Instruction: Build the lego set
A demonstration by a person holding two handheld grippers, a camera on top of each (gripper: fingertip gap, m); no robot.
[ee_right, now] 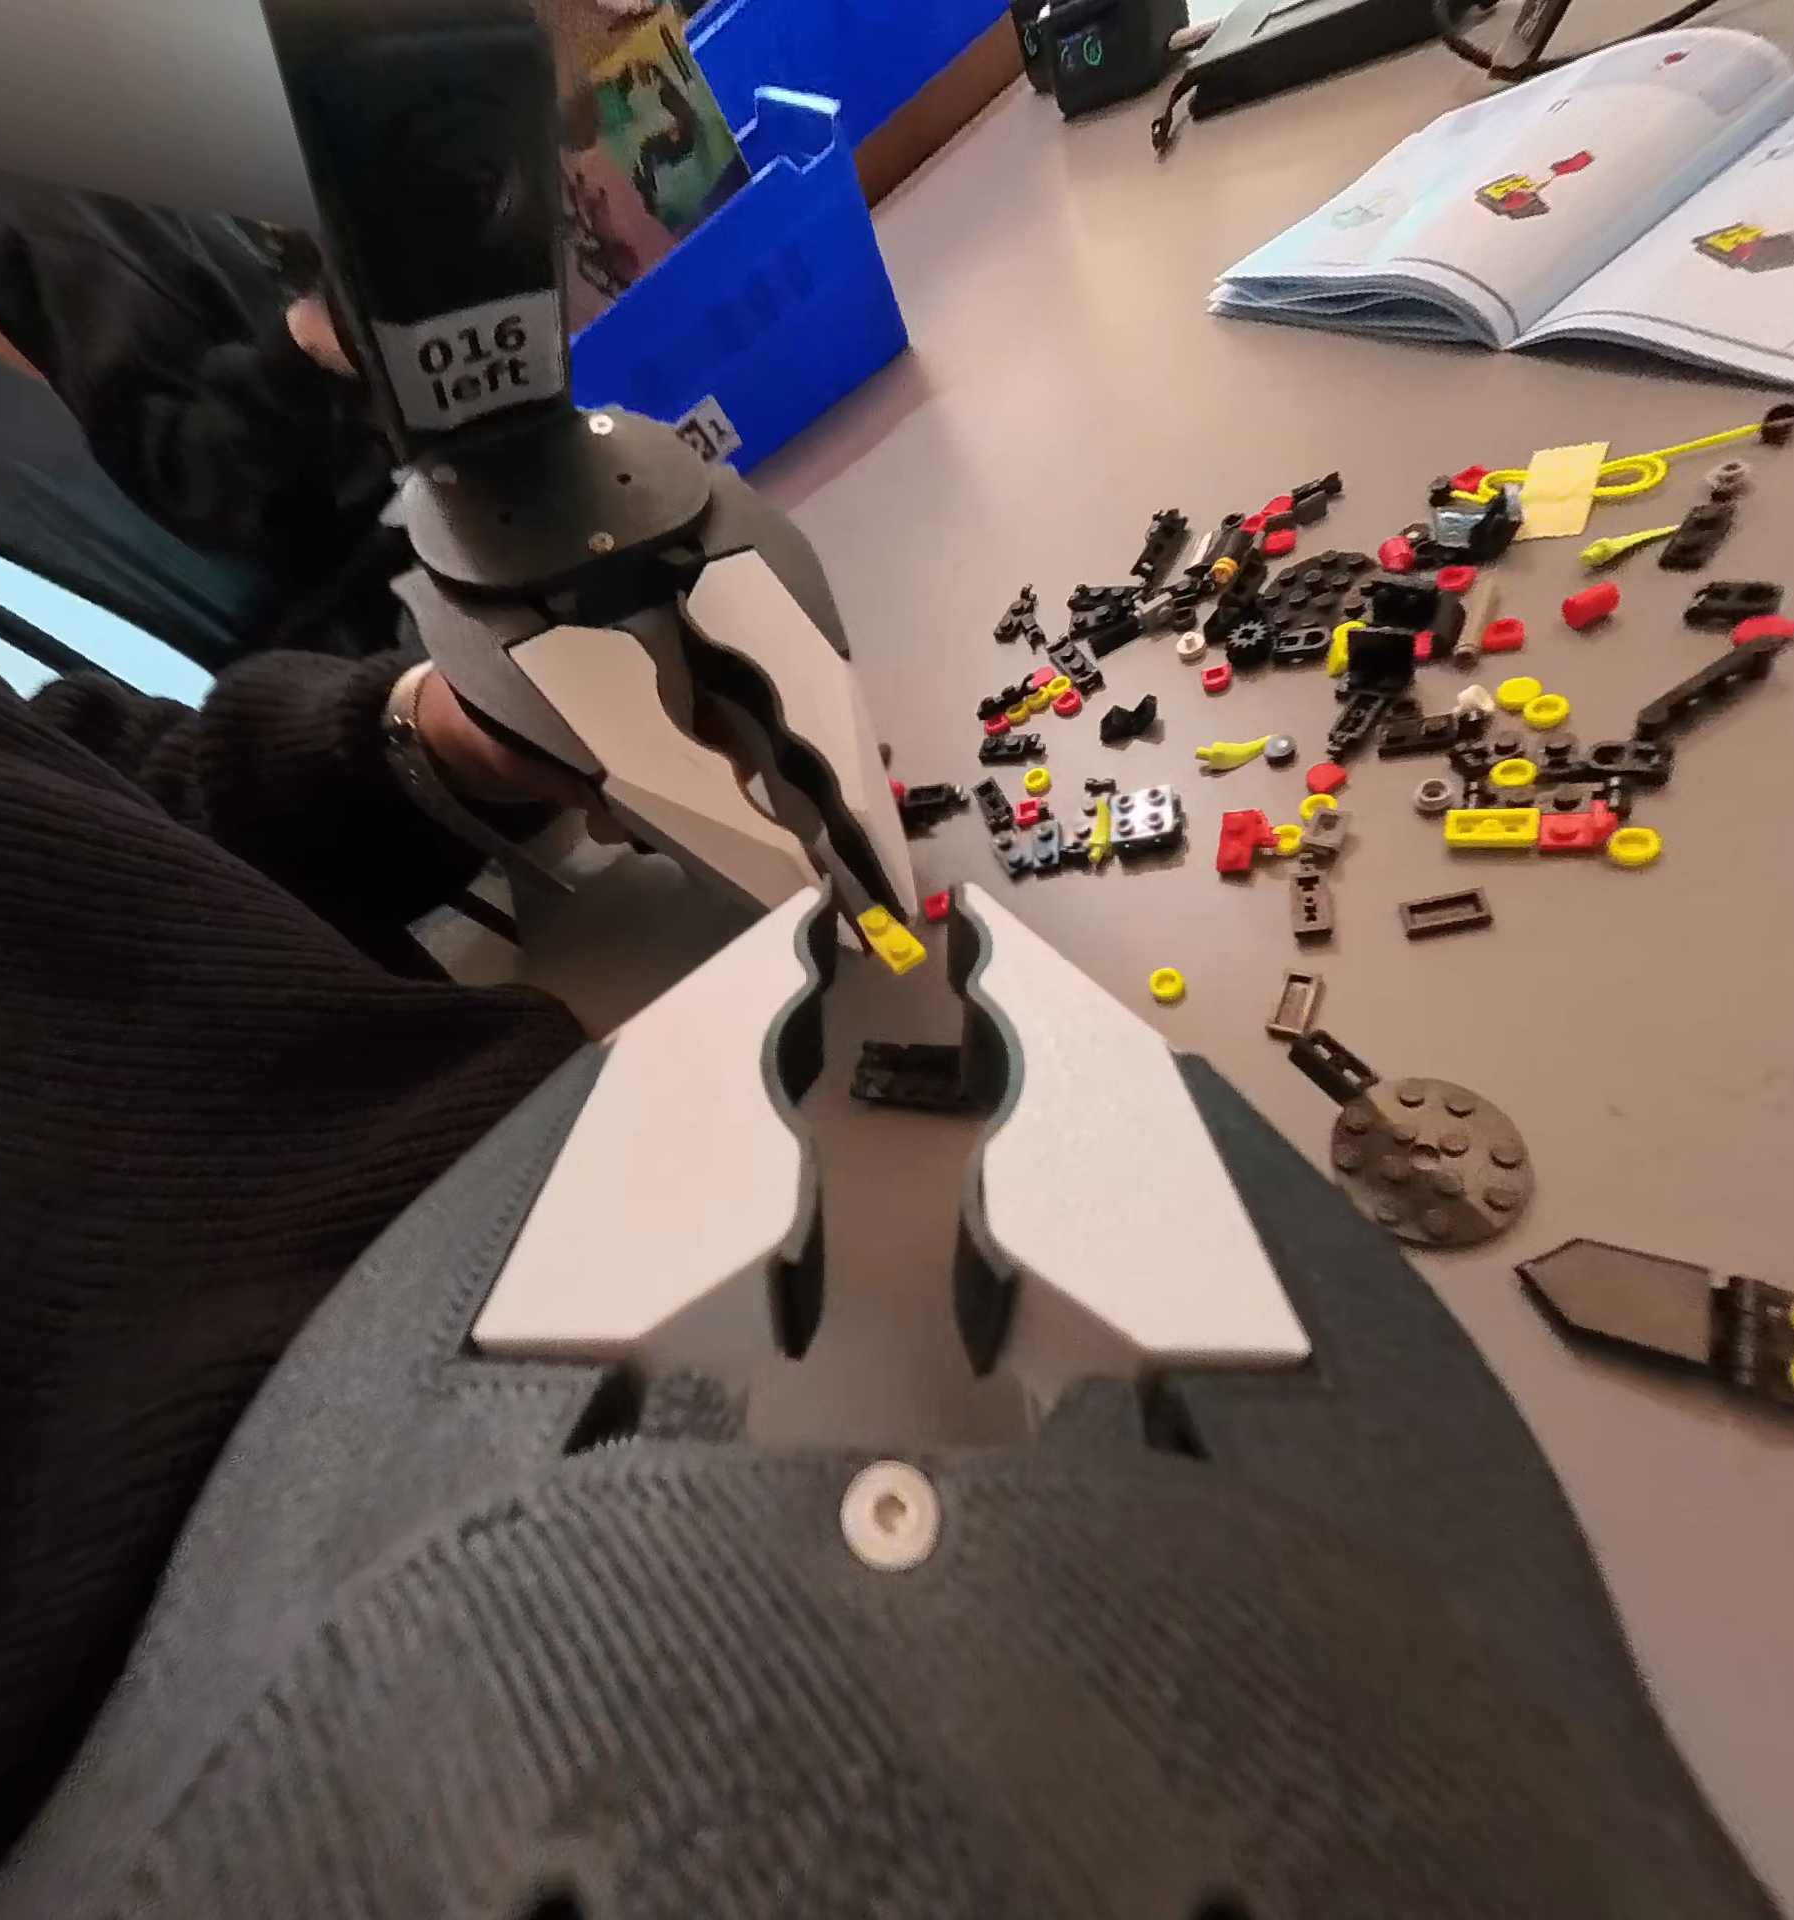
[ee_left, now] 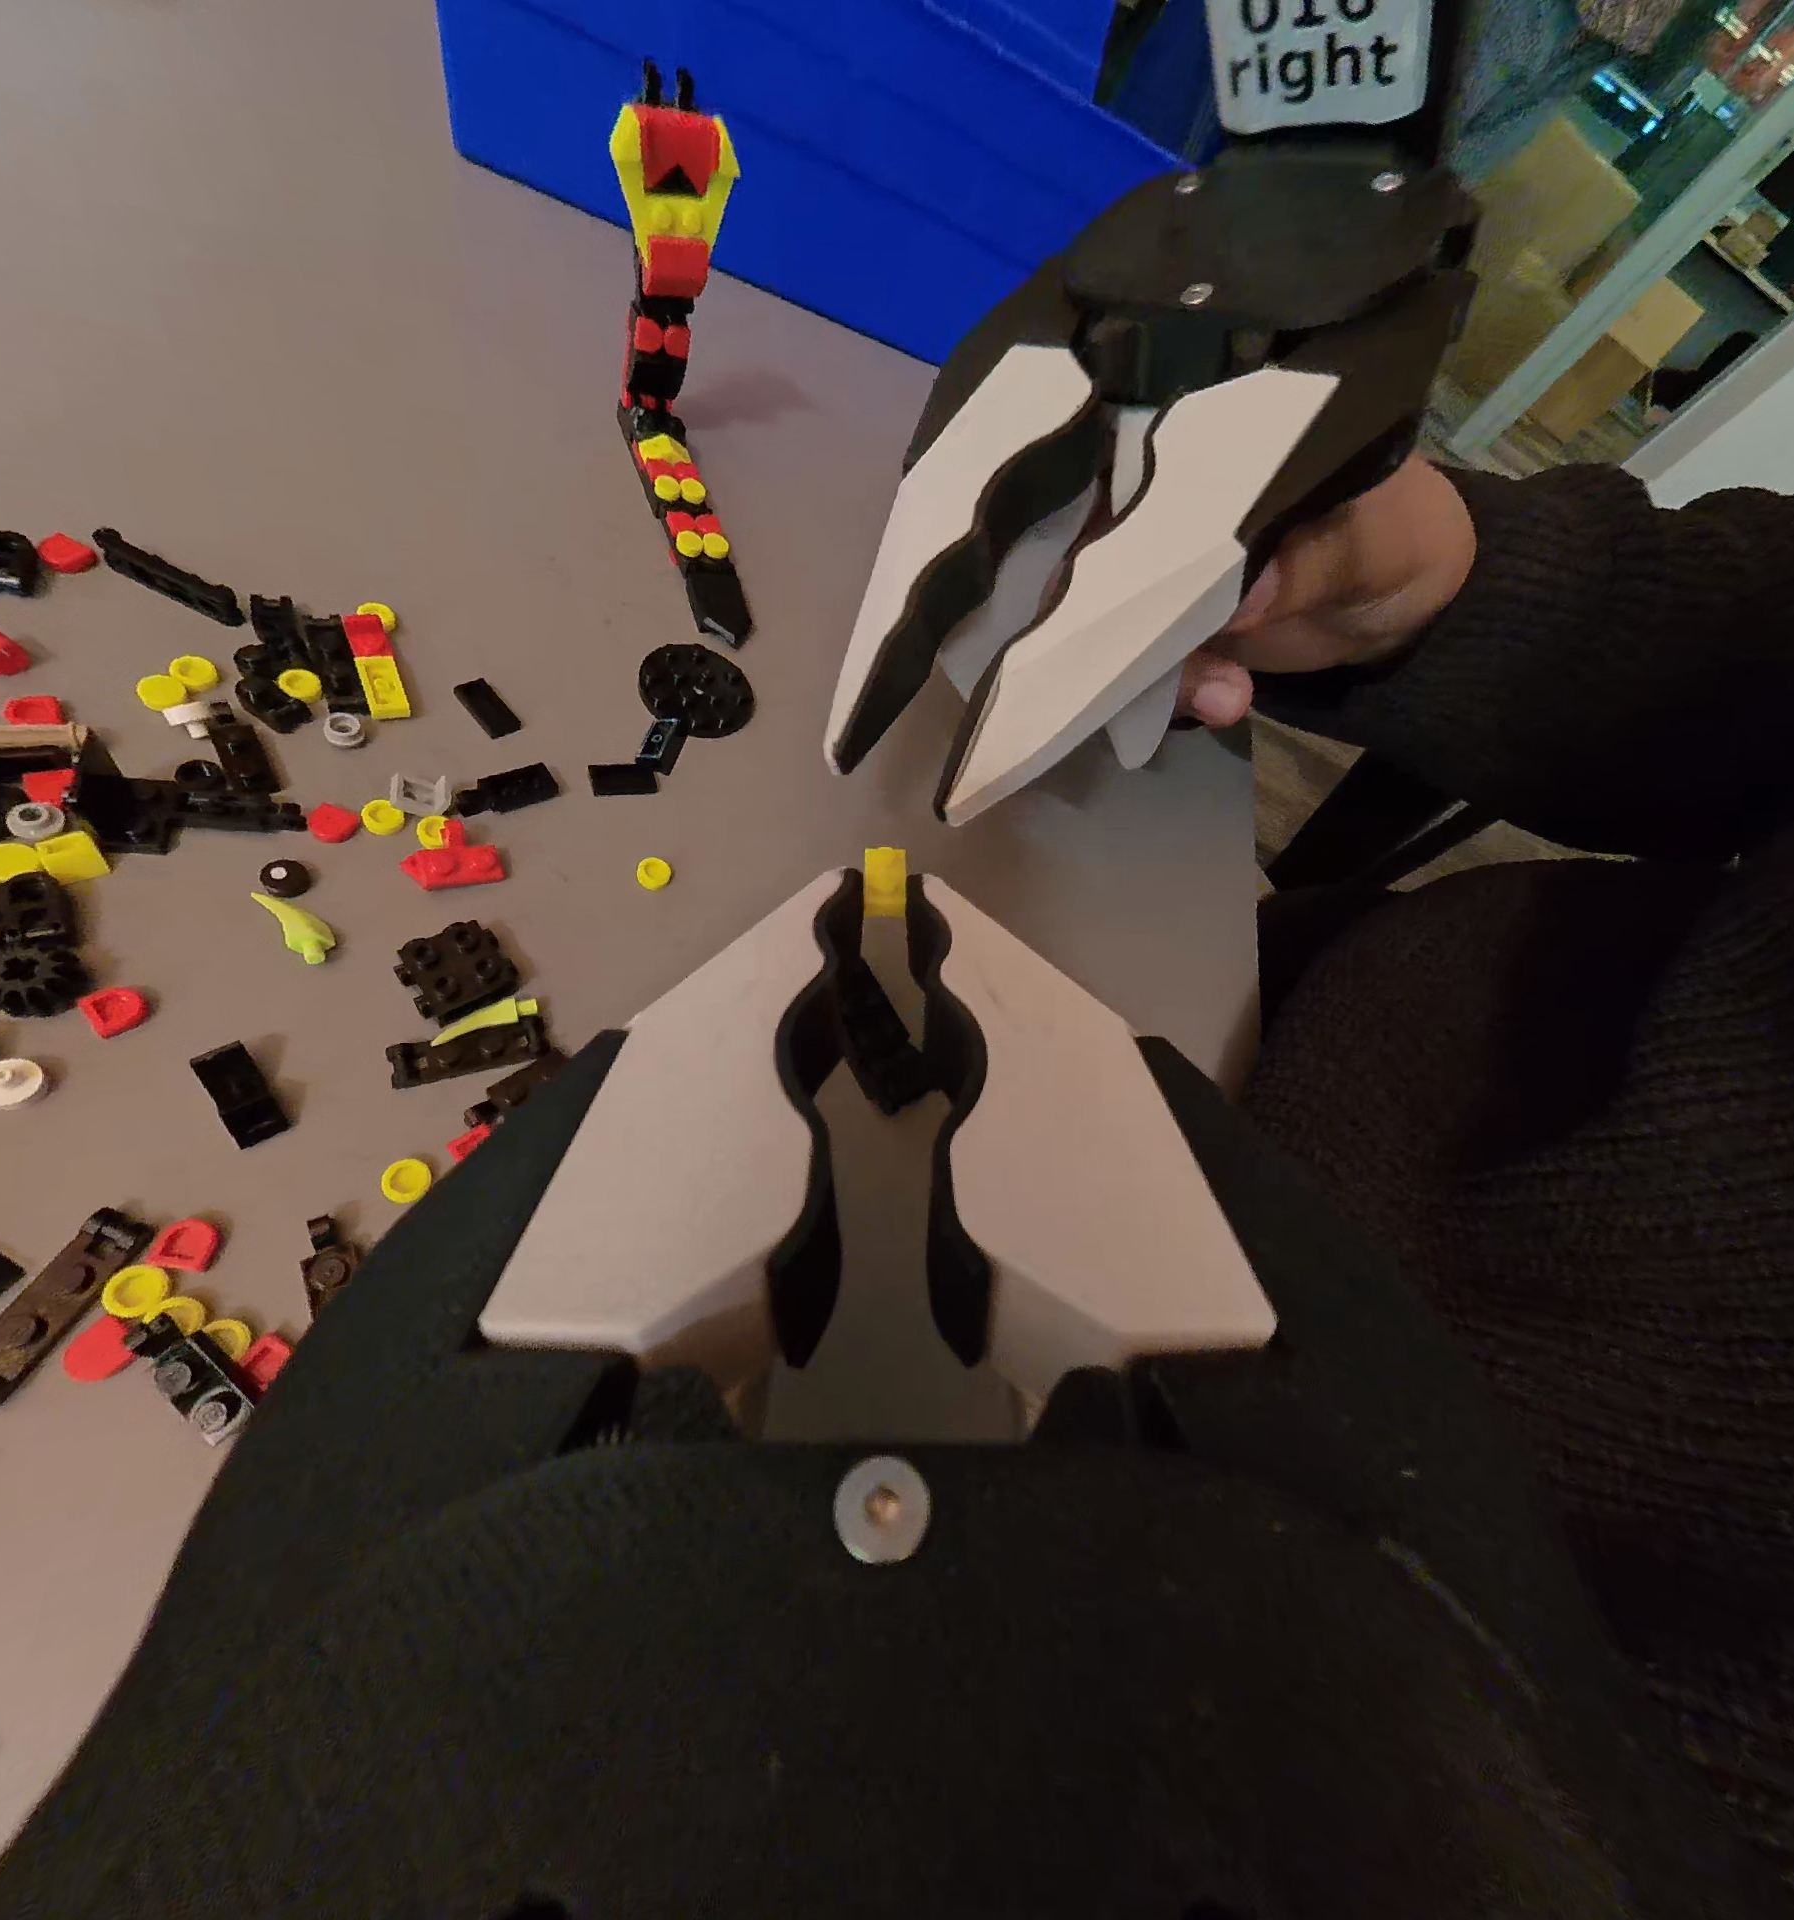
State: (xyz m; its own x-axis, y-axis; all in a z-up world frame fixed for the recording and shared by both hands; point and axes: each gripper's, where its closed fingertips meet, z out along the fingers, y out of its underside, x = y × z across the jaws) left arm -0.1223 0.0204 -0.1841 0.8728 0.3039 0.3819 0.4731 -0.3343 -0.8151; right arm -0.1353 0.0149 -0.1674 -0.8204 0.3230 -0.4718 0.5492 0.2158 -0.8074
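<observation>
My left gripper (ee_left: 882, 899) is shut on a small yellow plate (ee_left: 885, 871), which pokes out past its tips, held a little above the table. My right gripper (ee_right: 891, 902) faces it tip to tip, open by a narrow gap and empty; it also shows in the left wrist view (ee_left: 893, 788). From the right wrist view the left gripper (ee_right: 877, 914) pinches the yellow plate (ee_right: 893, 937) just in front of my right tips. A black plate (ee_right: 914, 1075) lies on the table below them. The partly built red, yellow and black snake model (ee_left: 669, 343) stands farther back.
Loose black, red and yellow pieces (ee_left: 249, 779) are scattered on the grey table (ee_left: 405, 312), with a black round plate (ee_right: 1433, 1158) near the snake's tail (ee_right: 1693, 1325). A blue bin (ee_left: 872, 156) stands behind. An open instruction booklet (ee_right: 1599, 208) lies far right. The table edge (ee_left: 1257, 935) is close. Only a small space, under 4 cm, lies between the two pairs of fingers.
</observation>
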